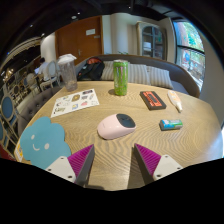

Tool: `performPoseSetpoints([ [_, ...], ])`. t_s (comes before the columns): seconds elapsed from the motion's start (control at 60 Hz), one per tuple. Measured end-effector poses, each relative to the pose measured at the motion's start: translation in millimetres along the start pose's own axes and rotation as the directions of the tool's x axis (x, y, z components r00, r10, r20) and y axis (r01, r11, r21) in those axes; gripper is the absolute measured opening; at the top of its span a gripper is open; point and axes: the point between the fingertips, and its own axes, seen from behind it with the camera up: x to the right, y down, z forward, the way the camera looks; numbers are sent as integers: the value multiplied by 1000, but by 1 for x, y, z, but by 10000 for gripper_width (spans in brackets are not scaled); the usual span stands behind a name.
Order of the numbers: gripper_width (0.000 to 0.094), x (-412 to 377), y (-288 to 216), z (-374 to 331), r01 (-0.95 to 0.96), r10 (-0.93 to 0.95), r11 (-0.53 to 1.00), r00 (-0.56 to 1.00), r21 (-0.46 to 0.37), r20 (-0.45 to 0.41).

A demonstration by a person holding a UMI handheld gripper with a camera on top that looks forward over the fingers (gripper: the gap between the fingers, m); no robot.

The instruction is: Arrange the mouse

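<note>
On the round wooden table (pixel 190 130), one pale pink mouse (pixel 115 125) sits just ahead of the gripper (pixel 114 161), whose two pink-padded fingers (pixel 79 160) are spread wide apart with nothing between them. One blue cloud-shaped cutout (pixel 44 143) lies at the table's near left edge, one printed leaflet (pixel 75 101) beyond it, one green can (pixel 120 77) and one clear cup (pixel 67 71) toward the far edge. One dark box (pixel 151 99) and one small teal item (pixel 171 124) lie right of the mouse.
</note>
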Motion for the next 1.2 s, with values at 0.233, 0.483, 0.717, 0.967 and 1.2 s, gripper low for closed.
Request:
performPoseSetpoints([
  [0.233,823,-5,-45,50,24,-24,999,1000,48,-12],
  [0.483,627,-10,-68,77,-2,5,997,999,72,-49],
  [0.717,462,-12,-67,79,-90,89,996,992,-11,-86],
  [0.967,405,-88,-109,11,-105,110,993,989,60,-100],
  [1.2,405,-220,-59,-7,-68,71,996,996,51,-63],
])
